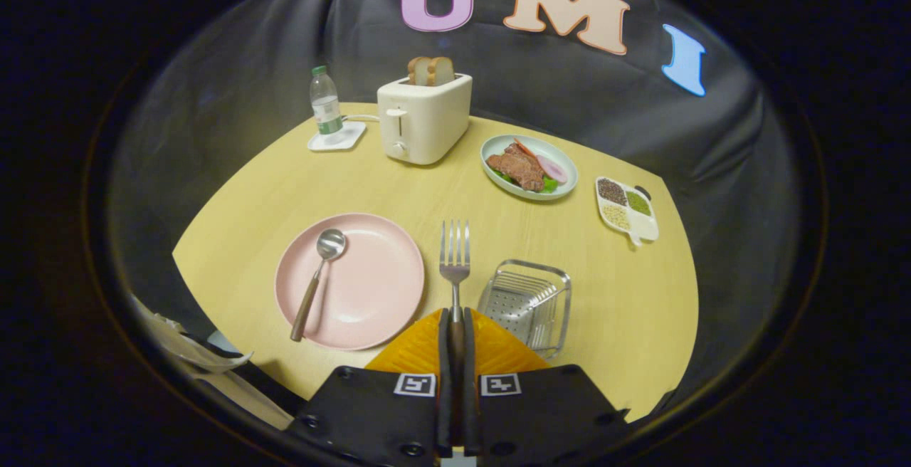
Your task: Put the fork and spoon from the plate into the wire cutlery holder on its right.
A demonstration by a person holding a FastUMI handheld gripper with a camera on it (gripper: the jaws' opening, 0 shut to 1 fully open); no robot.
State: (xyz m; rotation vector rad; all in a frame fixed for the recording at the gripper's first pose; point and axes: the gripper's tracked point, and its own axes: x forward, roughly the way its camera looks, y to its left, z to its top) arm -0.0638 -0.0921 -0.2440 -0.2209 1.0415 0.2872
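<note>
My gripper (455,321) is shut on the fork (454,257), gripping its brown handle between both fingers. The fork's steel tines point away from me, held above the table between the pink plate (370,289) and the wire cutlery holder (530,300). The spoon (318,278) lies on the plate's left side, bowl toward the far end, its brown handle hanging over the near rim. The holder stands just right of my fingers, and I see nothing in it.
Beyond the fork stand a white toaster (423,122) with bread slices, a water bottle (326,105) on a coaster, a plate of meat (529,166) and a divided dish of grains (626,209). The yellow table (626,310) ends near the right.
</note>
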